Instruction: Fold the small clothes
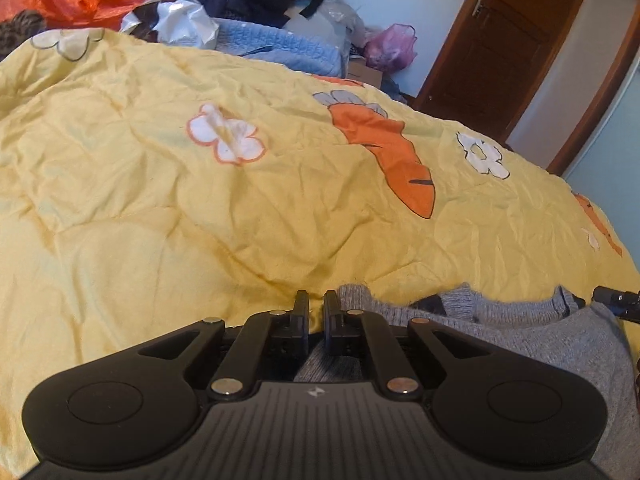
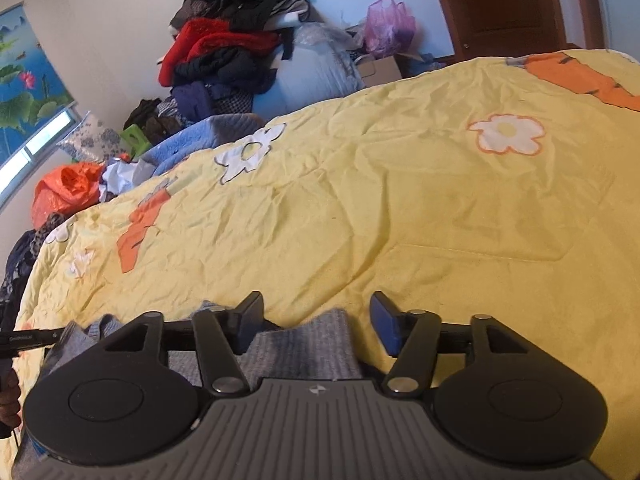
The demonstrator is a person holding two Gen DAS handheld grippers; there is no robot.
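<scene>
Your left gripper (image 1: 316,300) nearly closed at the edge of the grey knitted garment (image 1: 520,344), your right gripper (image 2: 318,312) spread wide over it, garment on yellow quilt (image 1: 160,208).

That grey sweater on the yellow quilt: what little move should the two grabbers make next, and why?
Probably the right gripper should close on the grey sweater. Its jaws stand open with a ribbed edge of the knit lying between them, untouched, while the left gripper has its jaws shut at the sweater's edge on the yellow quilt. A fold needs both ends held.
</scene>
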